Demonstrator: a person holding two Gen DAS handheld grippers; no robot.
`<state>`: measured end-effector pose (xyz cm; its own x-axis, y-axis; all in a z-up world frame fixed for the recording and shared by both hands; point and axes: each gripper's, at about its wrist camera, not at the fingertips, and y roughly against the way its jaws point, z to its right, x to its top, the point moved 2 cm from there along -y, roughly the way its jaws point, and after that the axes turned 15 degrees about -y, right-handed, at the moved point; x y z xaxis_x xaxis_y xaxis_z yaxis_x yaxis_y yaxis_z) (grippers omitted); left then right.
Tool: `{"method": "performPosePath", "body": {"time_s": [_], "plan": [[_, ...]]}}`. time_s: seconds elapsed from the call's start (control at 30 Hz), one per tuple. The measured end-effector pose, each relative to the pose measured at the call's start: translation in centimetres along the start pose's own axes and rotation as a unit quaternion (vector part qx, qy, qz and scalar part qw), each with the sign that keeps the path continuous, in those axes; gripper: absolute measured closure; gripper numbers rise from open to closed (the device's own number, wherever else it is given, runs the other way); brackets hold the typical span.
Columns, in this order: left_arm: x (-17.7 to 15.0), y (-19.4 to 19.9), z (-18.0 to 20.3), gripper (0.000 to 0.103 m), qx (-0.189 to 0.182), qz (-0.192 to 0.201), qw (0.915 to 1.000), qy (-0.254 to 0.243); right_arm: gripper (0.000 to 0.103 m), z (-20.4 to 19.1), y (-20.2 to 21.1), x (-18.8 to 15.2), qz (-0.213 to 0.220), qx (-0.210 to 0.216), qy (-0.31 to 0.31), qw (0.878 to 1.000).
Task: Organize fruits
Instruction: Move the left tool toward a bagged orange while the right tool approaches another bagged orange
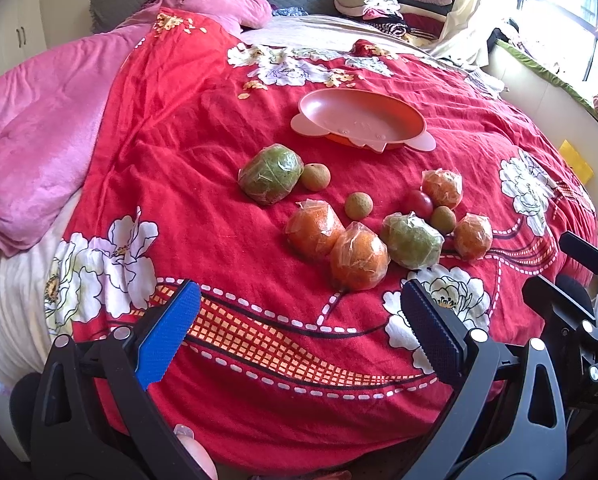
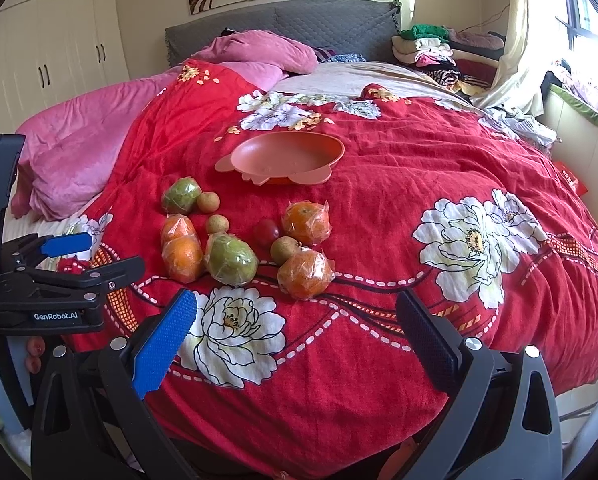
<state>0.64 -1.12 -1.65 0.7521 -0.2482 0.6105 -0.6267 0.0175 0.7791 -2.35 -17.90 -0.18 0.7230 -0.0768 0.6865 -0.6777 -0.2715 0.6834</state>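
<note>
Four wrapped oranges point(image 1: 359, 256), two wrapped green fruits point(image 1: 270, 174), three brown longans point(image 1: 316, 177), seemingly one tomato point(image 1: 418, 203), one plate point(image 1: 359, 118).

Both wrist views face the headboard point(image 2: 279, 24) from the bed's foot, sharing the plate point(image 1: 379, 104) and fruit.

— Where's the plate point(image 2: 283, 152)?
— On the bedspread point(image 2: 379, 208), behind the fruit cluster point(image 2: 235, 236); nothing in it.
— And the pillow point(image 2: 259, 50)?
— Farther back (against the headboard point(image 2: 299, 20)); clothes pile point(image 2: 431, 50) right of it.
</note>
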Motion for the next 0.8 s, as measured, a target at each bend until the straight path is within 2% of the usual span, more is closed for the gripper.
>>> {"method": "performPosePath", "body": {"time_s": [0.47,0.6,0.8], "plan": [[0.0,-0.7,0.1,0.008,-0.006,-0.008,0.9999,-0.003,0.004,0.6,-0.8,0.4,-0.003,-0.006,-0.001,1.000],[-0.1,-1.5,0.4,0.009,-0.027,-0.019,0.9995,-0.002,0.004,0.9,-1.4,0.3,-0.007,-0.015,0.004,1.000],[0.1,-2.8,0.7,0.009,-0.037,-0.031,0.9988,-0.005,0.004,1.5,-2.8,0.8,-0.026,-0.017,0.011,0.999]]}}
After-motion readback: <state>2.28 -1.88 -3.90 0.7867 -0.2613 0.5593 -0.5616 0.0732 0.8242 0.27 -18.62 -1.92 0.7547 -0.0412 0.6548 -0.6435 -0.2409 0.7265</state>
